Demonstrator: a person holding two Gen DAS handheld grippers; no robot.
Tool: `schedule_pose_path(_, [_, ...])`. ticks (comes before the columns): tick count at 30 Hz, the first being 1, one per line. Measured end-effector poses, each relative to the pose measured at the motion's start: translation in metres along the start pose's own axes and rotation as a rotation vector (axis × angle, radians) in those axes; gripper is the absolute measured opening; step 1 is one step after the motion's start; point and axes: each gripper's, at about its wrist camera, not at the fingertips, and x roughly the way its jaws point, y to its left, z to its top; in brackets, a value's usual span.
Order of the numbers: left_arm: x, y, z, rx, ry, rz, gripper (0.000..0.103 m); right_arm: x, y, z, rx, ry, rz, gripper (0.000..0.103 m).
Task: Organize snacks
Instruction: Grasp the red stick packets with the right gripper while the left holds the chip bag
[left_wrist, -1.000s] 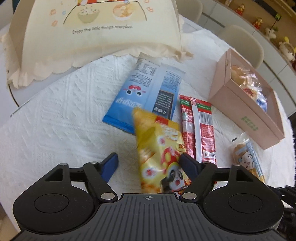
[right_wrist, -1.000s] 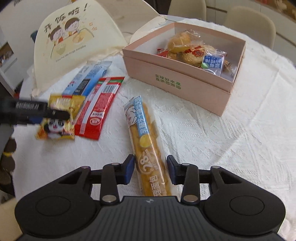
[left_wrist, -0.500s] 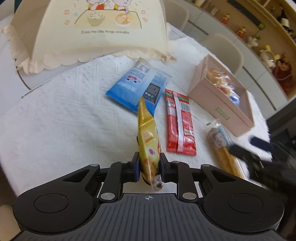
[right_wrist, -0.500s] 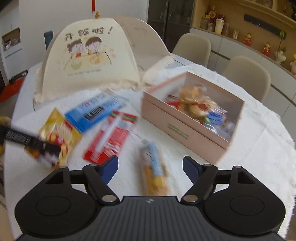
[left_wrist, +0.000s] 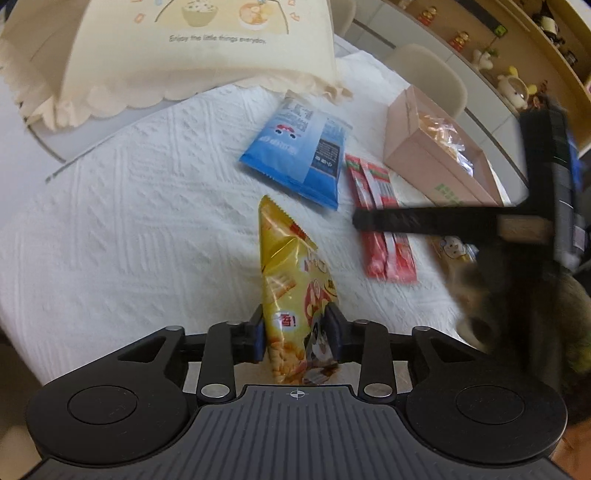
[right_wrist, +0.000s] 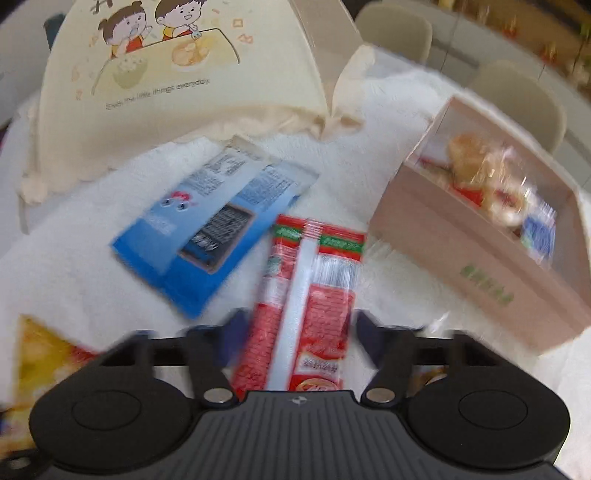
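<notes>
The left gripper (left_wrist: 295, 334) pinched a yellow foil snack bag (left_wrist: 291, 291), upright, well left of the open pink cardboard box (right_wrist: 476, 258); the right gripper (right_wrist: 295, 332) was spread wide around a red flat snack packet (right_wrist: 310, 295) just beside that box

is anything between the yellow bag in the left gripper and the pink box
Yes. The left gripper is shut on the yellow snack bag. Between it and the pink box lie the red packets flat on the cloth, and the right gripper reaches across above them.
</notes>
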Motion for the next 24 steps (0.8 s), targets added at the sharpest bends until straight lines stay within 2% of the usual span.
schedule_pose_path(5, [0.01,0.0,0.013,0.05,0.012,-0.026,0.038,-0.029,-0.001,-0.039,0.02,0.045,0.002,0.047])
schedule_pose_path(9, [0.022,0.0,0.02,0.072,0.034,-0.078,0.037,-0.049,-0.005,-0.077,0.053,0.074,-0.026,0.047])
schedule_pose_path(13, [0.032,-0.005,0.022,0.118,0.054,-0.122,0.032,-0.061,-0.006,-0.099,0.082,0.081,-0.046,0.047])
schedule_pose_path(15, [0.037,-0.008,0.023,0.14,0.069,-0.147,0.032,-0.062,-0.006,-0.106,0.098,0.079,-0.055,0.049])
schedule_pose_path(19, [0.04,-0.015,0.026,0.189,0.079,-0.146,0.032,-0.075,-0.01,-0.116,0.128,0.05,-0.032,0.056])
schedule_pose_path(21, [0.039,-0.013,0.024,0.171,0.078,-0.151,0.032,-0.079,-0.012,-0.121,0.112,0.023,-0.041,0.066])
schedule_pose_path(24, [0.04,-0.007,0.024,0.109,0.089,-0.159,0.031,-0.083,-0.013,-0.128,0.079,0.007,-0.085,0.067])
